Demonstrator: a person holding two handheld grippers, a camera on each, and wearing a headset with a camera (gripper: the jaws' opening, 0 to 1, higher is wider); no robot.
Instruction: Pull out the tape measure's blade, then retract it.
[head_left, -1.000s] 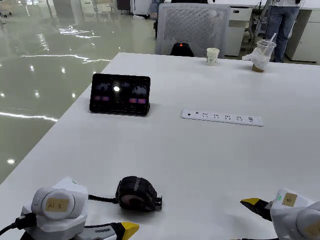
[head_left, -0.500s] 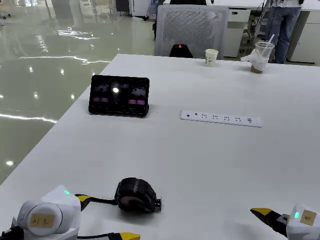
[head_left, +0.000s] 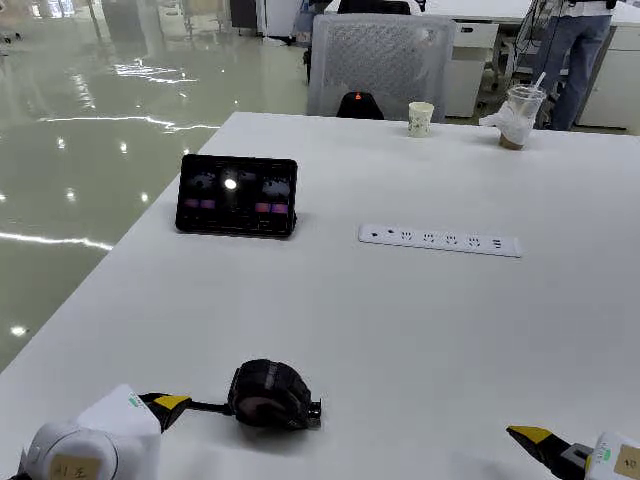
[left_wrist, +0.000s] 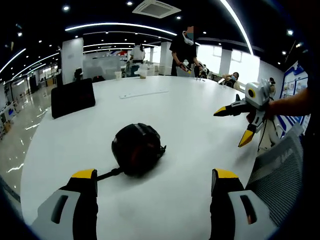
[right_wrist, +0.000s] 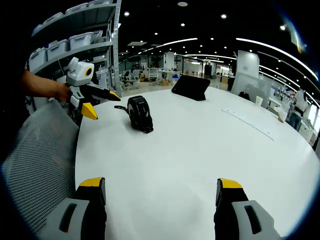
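A black tape measure (head_left: 270, 393) lies on its side near the front of the white table (head_left: 400, 320), blade not drawn out, its thin black strap (head_left: 205, 406) trailing left. My left gripper (left_wrist: 155, 175) is open just behind it, jaws wide, one yellow fingertip (head_left: 170, 402) beside the strap and touching nothing. The tape measure (left_wrist: 137, 148) sits a short way beyond the jaws. My right gripper (right_wrist: 161, 183) is open and empty, far to the right; the tape measure (right_wrist: 139, 113) lies well ahead of it. The left gripper (right_wrist: 101, 103) is held by a hand.
A dark tablet (head_left: 237, 194) stands at mid-left and a white power strip (head_left: 440, 240) lies mid-table. A paper cup (head_left: 421, 118) and a plastic cup (head_left: 518, 112) stand at the far edge, a mesh chair (head_left: 380, 62) behind. The table's left edge drops to a glossy floor.
Both grippers have drawn back toward the bottom of the head view, away from the tape measure. The tape measure has stayed where it was.
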